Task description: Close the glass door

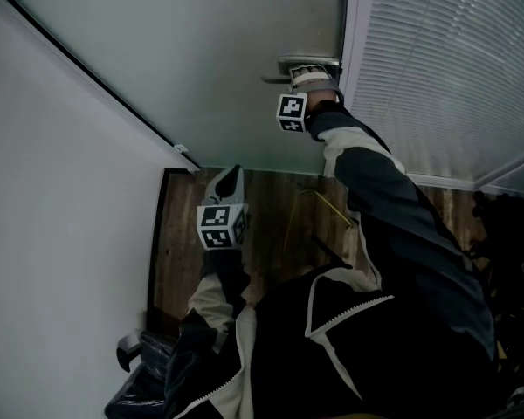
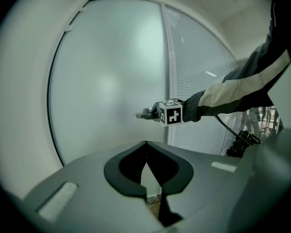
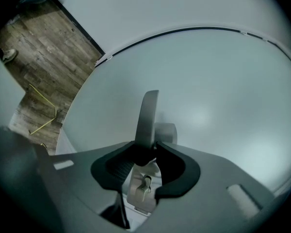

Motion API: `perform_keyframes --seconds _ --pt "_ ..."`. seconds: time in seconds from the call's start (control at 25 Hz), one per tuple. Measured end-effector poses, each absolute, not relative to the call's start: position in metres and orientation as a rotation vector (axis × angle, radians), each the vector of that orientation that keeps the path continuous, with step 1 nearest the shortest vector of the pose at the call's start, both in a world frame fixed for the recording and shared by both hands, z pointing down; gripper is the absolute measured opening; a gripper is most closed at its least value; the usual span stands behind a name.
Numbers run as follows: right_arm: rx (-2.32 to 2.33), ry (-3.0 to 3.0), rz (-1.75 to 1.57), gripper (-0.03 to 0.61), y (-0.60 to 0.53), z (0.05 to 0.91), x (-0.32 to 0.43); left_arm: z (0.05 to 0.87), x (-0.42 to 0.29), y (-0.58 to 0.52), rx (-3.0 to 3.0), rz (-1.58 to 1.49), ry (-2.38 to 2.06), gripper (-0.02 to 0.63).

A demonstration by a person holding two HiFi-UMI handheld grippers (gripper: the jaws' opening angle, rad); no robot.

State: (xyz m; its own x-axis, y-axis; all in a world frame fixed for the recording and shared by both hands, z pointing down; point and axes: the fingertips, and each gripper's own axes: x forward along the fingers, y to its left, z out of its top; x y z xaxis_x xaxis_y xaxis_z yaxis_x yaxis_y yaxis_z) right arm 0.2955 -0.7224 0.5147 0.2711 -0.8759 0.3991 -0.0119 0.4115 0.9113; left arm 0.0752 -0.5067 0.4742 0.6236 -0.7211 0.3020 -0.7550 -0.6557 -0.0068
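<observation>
The frosted glass door [image 1: 201, 51] fills the top of the head view. Its metal lever handle [image 1: 307, 63] sits by the white door frame [image 1: 354, 59]. My right gripper [image 1: 311, 77] reaches up to it at arm's length. In the right gripper view the lever [image 3: 148, 115] runs between the jaws, and the right gripper [image 3: 146, 148] is shut on it. My left gripper [image 1: 232, 178] hangs lower, over the floor and away from the door. In the left gripper view the left gripper [image 2: 144, 143] is shut on nothing and faces the door [image 2: 106, 81].
A window with white blinds [image 1: 445, 68] stands right of the door frame. Below lies a wooden floor [image 1: 279, 225] with a thin yellow rod [image 1: 327, 203] on it. A white wall [image 1: 61, 216] bounds the left side. A dark object [image 1: 131, 352] sits at the lower left.
</observation>
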Motion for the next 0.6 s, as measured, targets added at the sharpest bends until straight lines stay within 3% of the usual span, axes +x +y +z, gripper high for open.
perform_keyframes --seconds 0.6 --pt "0.995 -1.148 -0.721 0.124 -0.743 0.517 0.309 0.477 0.060 -0.513 2.681 0.439 -1.309 0.002"
